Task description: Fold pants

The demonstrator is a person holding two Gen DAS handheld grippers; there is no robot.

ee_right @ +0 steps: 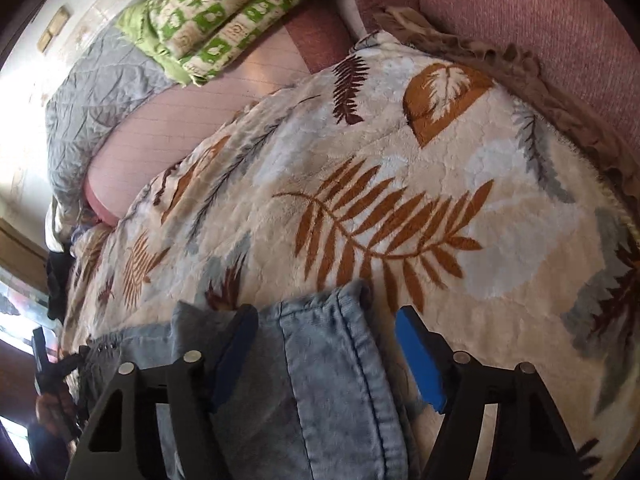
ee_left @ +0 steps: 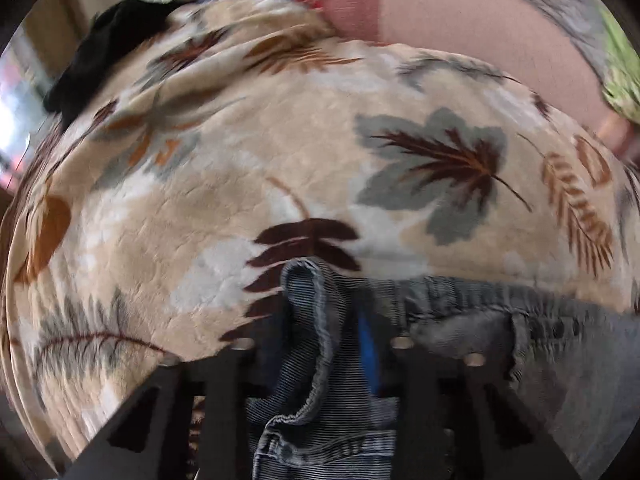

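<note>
Pants [ee_left: 320, 340], denim, lie on a leaf-print blanket [ee_left: 280, 160] over a bed. Left tool [ee_left: 324, 344] pinches a bunched fold at the waistband corner, pads pressed together on cloth. Right tool [ee_right: 324, 344] straddles the hem edge of the pants [ee_right: 320, 360]; its pads stand apart, not yet biting. Judgement: seat the right pads on both hem layers before lifting, then raise both corners evenly, keeping the fabric taut so the fold lands square without dragging the blanket.
</note>
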